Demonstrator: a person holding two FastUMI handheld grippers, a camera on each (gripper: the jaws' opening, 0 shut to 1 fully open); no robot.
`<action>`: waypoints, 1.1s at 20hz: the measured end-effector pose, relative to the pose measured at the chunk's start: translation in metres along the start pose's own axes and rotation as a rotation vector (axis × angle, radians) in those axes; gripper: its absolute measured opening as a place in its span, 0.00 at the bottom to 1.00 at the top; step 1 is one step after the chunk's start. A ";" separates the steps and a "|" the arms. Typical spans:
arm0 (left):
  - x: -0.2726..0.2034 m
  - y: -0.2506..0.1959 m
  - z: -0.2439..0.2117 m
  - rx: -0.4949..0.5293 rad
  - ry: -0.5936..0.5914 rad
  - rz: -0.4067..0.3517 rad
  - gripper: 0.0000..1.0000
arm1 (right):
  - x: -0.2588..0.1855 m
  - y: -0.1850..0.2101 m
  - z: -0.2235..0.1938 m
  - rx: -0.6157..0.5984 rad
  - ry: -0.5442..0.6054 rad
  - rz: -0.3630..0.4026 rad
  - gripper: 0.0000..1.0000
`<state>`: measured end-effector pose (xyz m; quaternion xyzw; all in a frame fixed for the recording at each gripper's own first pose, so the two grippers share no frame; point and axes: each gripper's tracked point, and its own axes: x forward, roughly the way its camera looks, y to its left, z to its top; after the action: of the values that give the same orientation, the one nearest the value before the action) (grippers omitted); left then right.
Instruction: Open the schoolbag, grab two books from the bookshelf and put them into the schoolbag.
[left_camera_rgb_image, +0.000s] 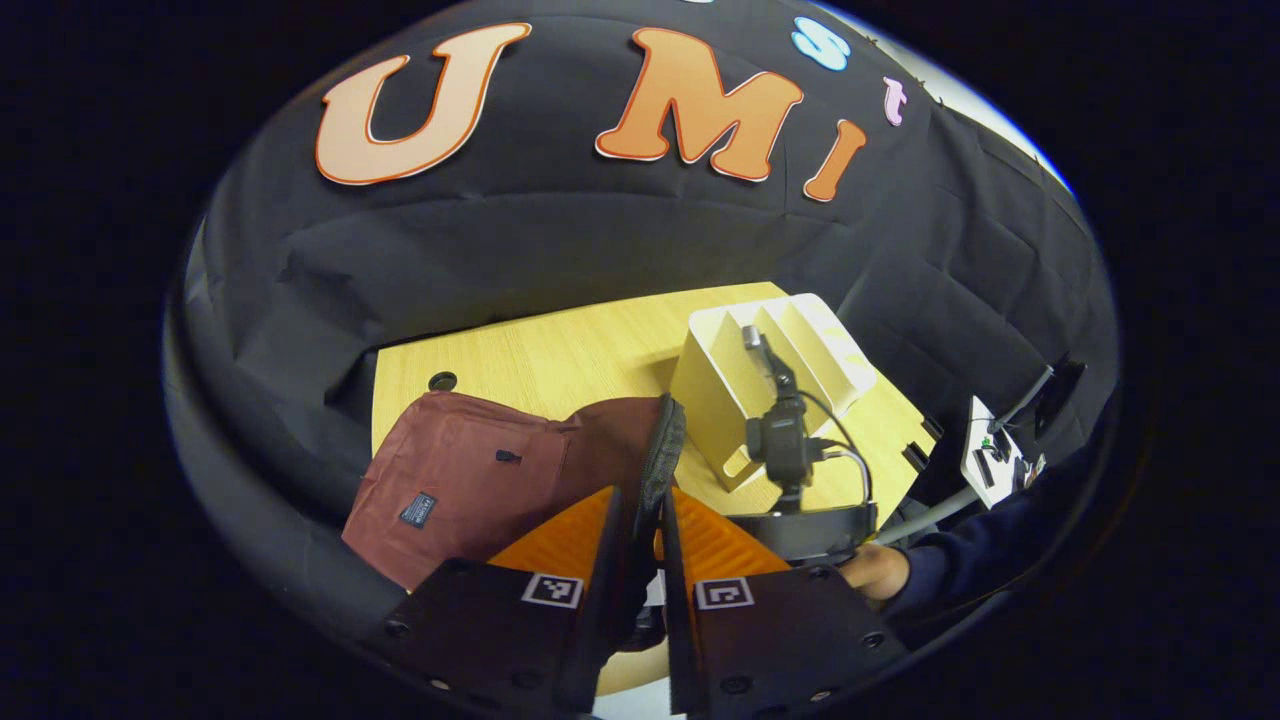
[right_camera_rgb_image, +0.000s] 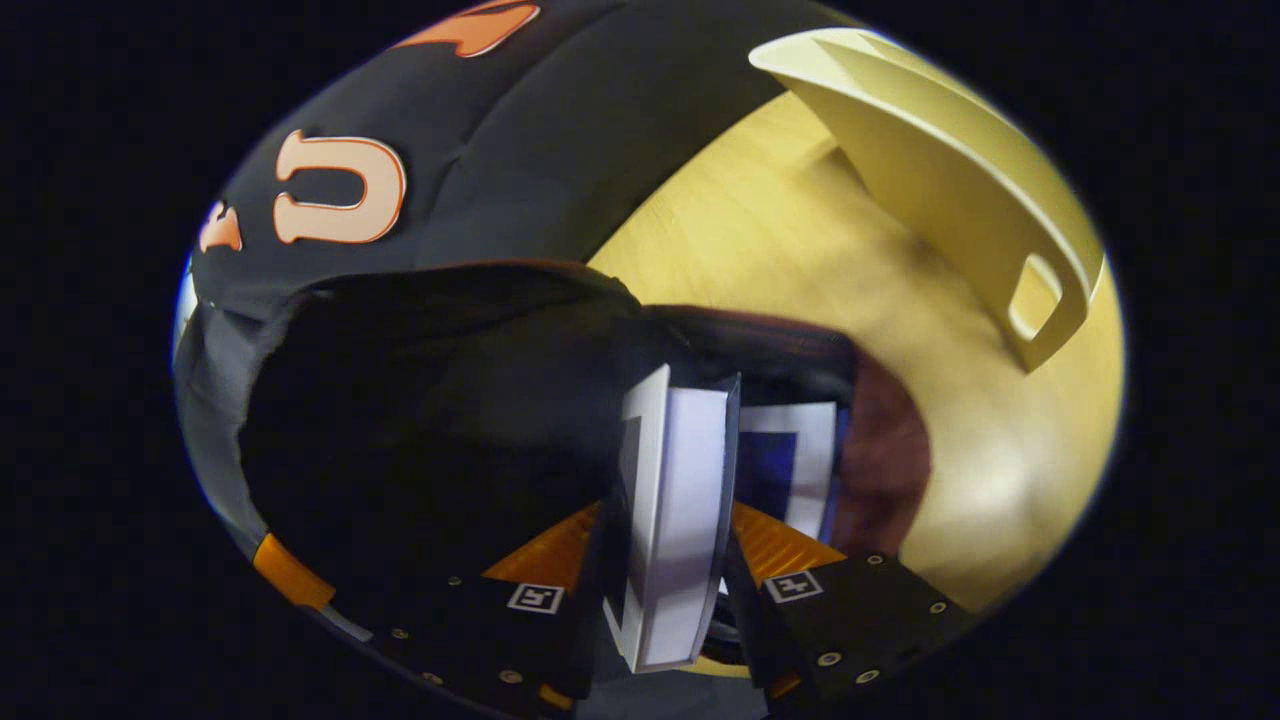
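Over the near table edge, left gripper clamps the bag's dark rim, holding the maroon schoolbag open so right gripper, jaws pinching a book, can lower it beside another book; bookshelf stands right, emptied.

Left gripper clamping schoolbag strap, bookshelf beyond

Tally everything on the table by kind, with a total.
Schoolbag: 1
Books: 2, one between the right gripper fingers, one already in the bag
Bookshelf: 1
Total: 4
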<state>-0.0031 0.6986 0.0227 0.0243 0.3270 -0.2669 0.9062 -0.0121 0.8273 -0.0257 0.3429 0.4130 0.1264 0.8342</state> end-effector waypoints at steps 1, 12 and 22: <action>0.005 -0.009 -0.006 0.000 0.006 -0.017 0.35 | -0.010 -0.009 0.007 -0.016 -0.018 -0.021 0.65; 0.047 -0.106 0.011 -0.034 -0.062 0.062 0.80 | -0.132 -0.087 0.108 -0.245 -0.234 -0.122 0.87; 0.057 -0.199 0.072 -0.069 -0.331 0.338 0.91 | -0.276 -0.153 0.213 -0.526 -0.502 -0.189 0.95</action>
<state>-0.0244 0.4861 0.0705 0.0036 0.1743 -0.1003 0.9796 -0.0307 0.4790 0.1276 0.0978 0.1790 0.0628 0.9770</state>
